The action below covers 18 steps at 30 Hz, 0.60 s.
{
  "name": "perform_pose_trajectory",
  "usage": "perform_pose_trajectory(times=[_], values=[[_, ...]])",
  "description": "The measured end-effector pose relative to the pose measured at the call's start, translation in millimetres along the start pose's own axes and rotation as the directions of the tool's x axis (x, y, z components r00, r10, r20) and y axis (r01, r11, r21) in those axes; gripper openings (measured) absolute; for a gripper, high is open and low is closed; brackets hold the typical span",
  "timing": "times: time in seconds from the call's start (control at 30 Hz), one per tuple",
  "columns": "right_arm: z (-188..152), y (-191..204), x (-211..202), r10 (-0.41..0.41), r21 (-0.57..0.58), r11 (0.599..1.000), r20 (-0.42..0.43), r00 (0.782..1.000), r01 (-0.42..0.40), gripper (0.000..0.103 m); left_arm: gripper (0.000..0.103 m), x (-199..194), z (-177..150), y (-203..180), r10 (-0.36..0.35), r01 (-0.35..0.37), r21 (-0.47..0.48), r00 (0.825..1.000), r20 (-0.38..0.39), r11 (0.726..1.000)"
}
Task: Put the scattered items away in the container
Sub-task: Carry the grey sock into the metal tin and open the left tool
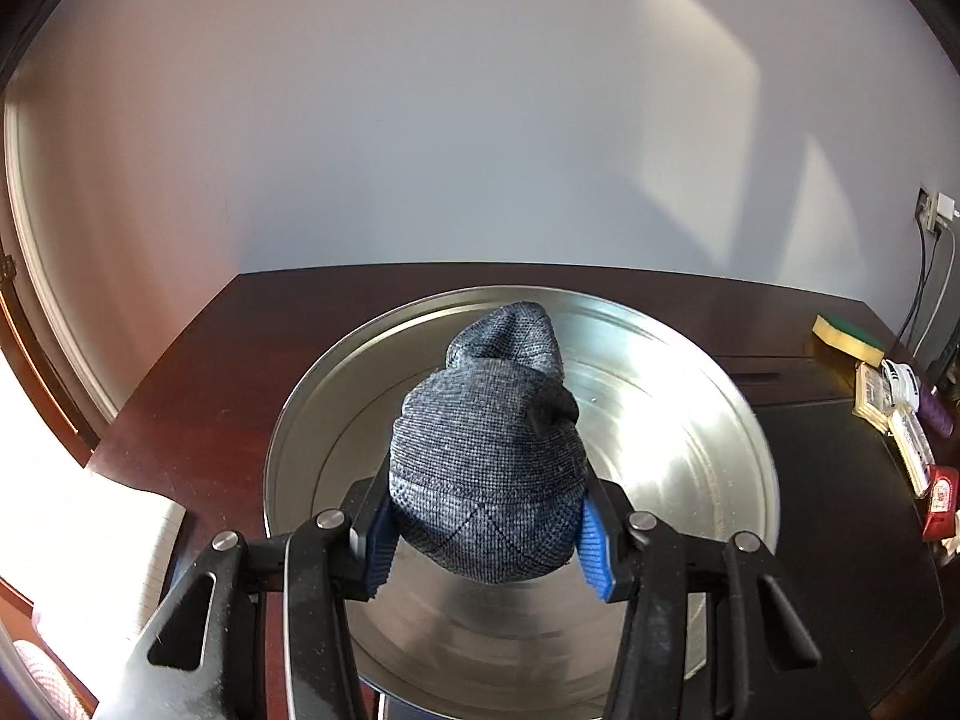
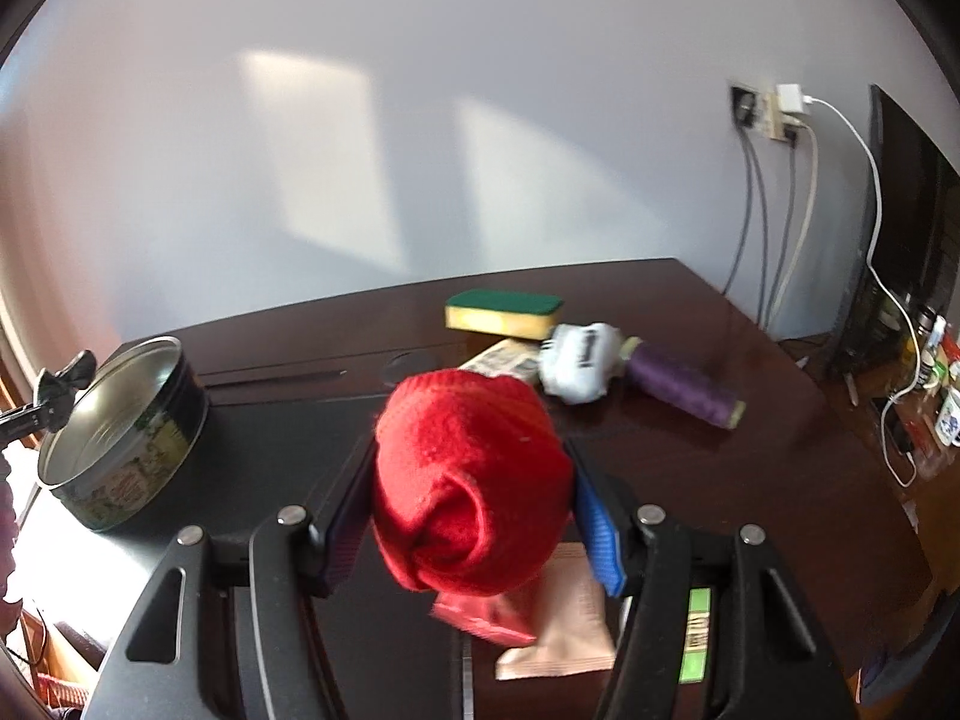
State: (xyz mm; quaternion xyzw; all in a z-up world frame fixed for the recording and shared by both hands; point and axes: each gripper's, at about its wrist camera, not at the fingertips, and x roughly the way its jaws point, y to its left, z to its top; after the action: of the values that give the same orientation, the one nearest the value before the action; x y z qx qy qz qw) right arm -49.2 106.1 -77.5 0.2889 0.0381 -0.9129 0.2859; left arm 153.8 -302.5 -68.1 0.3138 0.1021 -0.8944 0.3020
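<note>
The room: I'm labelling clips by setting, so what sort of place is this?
Probably a home room, a study or living room. A dark wooden desk stands against a plain wall with a wall socket and chargers, a dark screen to the side, and household clutter like a sponge.

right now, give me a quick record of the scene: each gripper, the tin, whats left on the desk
left gripper: shut on grey sock roll, held over the tin
right gripper: shut on red sock roll, away from the tin
tin: open, nothing inside
left on desk: sponge, purple thread spool, white roll, packets
</note>
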Motion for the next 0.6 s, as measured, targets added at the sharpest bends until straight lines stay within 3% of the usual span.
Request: perform_pose_trajectory(times=[0.3, 0.47, 0.53, 0.6], values=[[2, 47, 7, 0.062, -0.066, 0.996, -0.011, 0.998, -0.063, 0.062, 0.057, 8, -10, 11, 0.01, -0.011, -0.041, 1.0, -0.027, 0.999], [4, 73, 13, 0.093, -0.105, 0.99, -0.025, 0.995, -0.095, 0.062, 0.066, -1, -13, 19, -0.003, 0.003, -0.069, 1.0, -0.006, 0.998], [5, 84, 15, 0.108, -0.122, 0.986, -0.028, 0.994, -0.11, 0.062, 0.077, -2, -14, 20, 0.006, -0.006, -0.062, 1.0, -0.008, 0.998], [8, 97, 19, 0.131, -0.137, 0.981, -0.032, 0.991, -0.134, 0.062, 0.077, -7, -15, 24, -0.008, 0.009, -0.075, 1.0, 0.009, 0.997]])
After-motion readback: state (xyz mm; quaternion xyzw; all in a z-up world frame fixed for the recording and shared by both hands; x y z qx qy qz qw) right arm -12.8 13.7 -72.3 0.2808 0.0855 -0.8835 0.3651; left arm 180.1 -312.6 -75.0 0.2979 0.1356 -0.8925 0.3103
